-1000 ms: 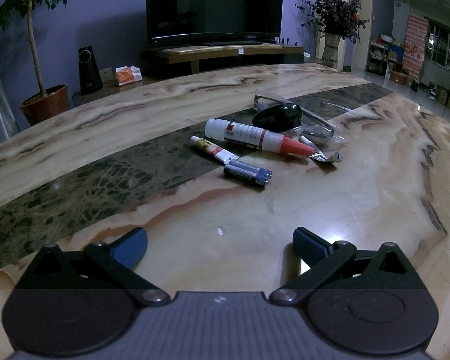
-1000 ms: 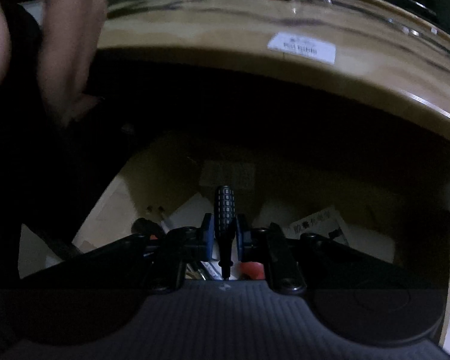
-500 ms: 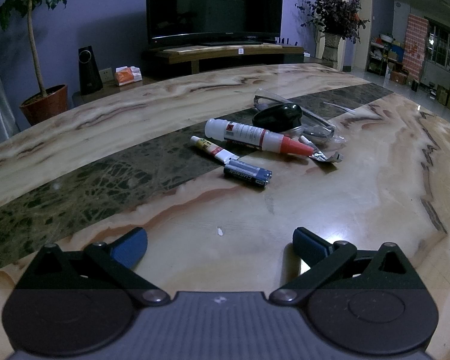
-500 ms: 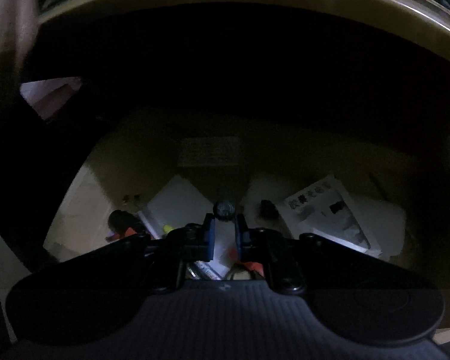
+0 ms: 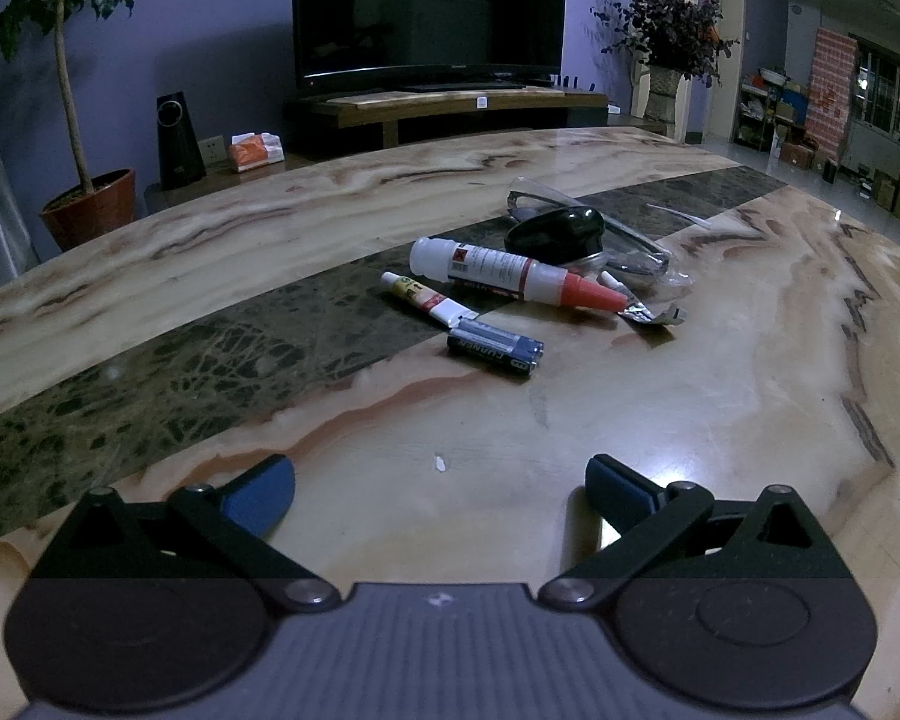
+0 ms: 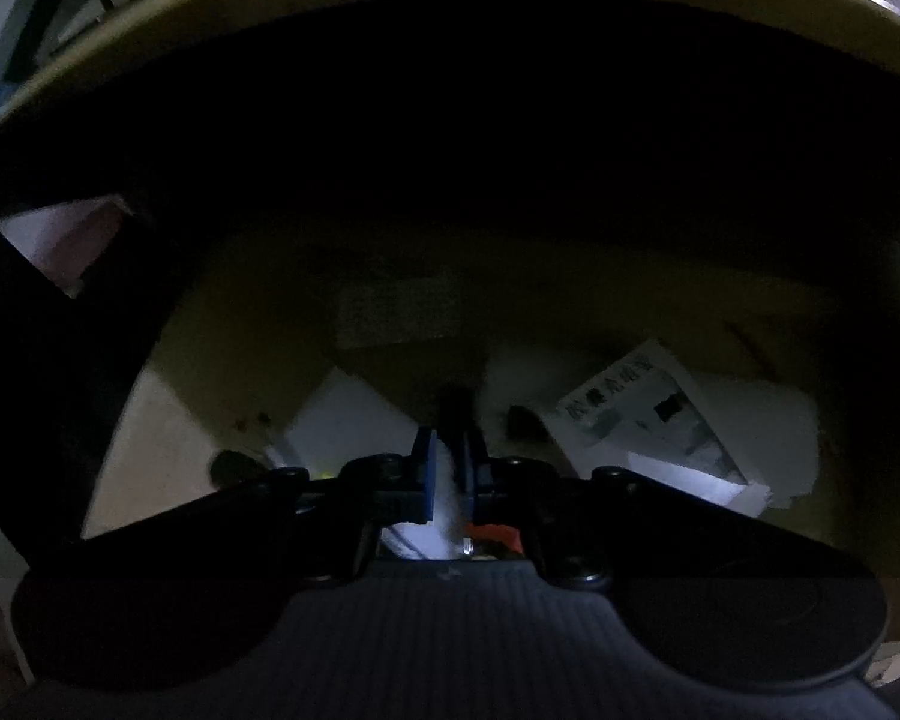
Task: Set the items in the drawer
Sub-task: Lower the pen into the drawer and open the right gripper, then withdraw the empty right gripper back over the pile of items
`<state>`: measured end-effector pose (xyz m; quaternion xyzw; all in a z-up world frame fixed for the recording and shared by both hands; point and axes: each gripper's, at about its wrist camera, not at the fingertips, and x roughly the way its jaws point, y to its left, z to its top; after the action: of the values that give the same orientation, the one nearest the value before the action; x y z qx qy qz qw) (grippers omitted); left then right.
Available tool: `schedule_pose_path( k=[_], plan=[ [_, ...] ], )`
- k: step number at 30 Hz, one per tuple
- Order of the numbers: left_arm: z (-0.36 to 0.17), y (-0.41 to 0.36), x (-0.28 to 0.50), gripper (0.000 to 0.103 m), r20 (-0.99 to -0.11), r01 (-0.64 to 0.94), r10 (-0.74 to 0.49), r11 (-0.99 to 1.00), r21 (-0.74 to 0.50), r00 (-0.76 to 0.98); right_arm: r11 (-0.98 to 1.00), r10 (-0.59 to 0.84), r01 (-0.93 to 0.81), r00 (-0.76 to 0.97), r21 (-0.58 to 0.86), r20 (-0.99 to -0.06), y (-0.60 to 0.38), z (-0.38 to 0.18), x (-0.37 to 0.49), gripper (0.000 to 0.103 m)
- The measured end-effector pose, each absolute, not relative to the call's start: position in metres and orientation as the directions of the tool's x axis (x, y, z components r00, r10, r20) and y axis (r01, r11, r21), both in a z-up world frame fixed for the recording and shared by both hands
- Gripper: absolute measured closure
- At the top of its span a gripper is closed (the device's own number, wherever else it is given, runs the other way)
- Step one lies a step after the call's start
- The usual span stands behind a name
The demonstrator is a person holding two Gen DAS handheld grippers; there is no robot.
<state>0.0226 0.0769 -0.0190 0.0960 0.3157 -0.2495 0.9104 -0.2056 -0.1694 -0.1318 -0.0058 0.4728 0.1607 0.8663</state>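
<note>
Left gripper: low over the marble tabletop, jaws wide apart, nothing between them, unmoved. Right gripper: tilted steeply down into the dim drawer, deeper than a second ago; jaws nearly closed, just narrowed, dark tool between them. Only the left view shows glue bottle, tube, batteries; only the right shows papers.
</note>
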Motion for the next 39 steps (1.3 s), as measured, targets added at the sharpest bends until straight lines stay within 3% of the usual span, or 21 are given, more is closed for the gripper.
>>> schedule_pose_path(
  k=[12, 15, 19, 21, 22, 32, 36, 39],
  plan=[
    [-0.019, 0.077, 0.023, 0.000, -0.623, 0.515, -0.394, 0.857, 0.017, 0.676, 0.878, 0.388, -0.461, 0.527, 0.130, -0.756, -0.180, -0.033, -0.214, 0.088],
    [-0.019, 0.077, 0.023, 0.000, -0.623, 0.515, -0.394, 0.857, 0.017, 0.676, 0.850, 0.498, -0.469, 0.569, 0.239, -0.655, -0.203, 0.010, -0.210, 0.087],
    [-0.019, 0.077, 0.023, 0.000, -0.623, 0.515, -0.394, 0.857, 0.017, 0.676, 0.824, 0.566, -0.468, 0.660, 0.319, -0.495, -0.223, 0.059, -0.201, 0.074],
    [-0.019, 0.077, 0.023, 0.000, -0.623, 0.515, -0.394, 0.857, 0.017, 0.676, 0.842, 0.539, -0.461, 0.720, 0.280, -0.436, -0.217, 0.072, -0.191, 0.066],
    [-0.019, 0.077, 0.023, 0.000, -0.623, 0.515, -0.394, 0.857, 0.017, 0.676, 0.859, 0.512, -0.448, 0.752, 0.247, -0.415, -0.213, 0.078, -0.186, 0.057],
    [-0.019, 0.077, 0.023, 0.000, -0.622, 0.515, -0.394, 0.857, 0.017, 0.676, 0.835, 0.483, -0.550, 0.743, -0.012, -0.464, -0.108, 0.062, -0.094, 0.055],
    [-0.019, 0.077, 0.023, 0.000, -0.622, 0.515, -0.394, 0.857, 0.017, 0.676, 0.830, 0.469, -0.557, 0.736, -0.043, -0.489, -0.085, 0.052, -0.050, 0.055],
    [-0.019, 0.077, 0.023, 0.000, -0.622, 0.515, -0.394, 0.857, 0.017, 0.676, 0.836, 0.480, -0.548, 0.714, 0.020, -0.510, -0.080, 0.045, -0.020, 0.055]
  ],
)
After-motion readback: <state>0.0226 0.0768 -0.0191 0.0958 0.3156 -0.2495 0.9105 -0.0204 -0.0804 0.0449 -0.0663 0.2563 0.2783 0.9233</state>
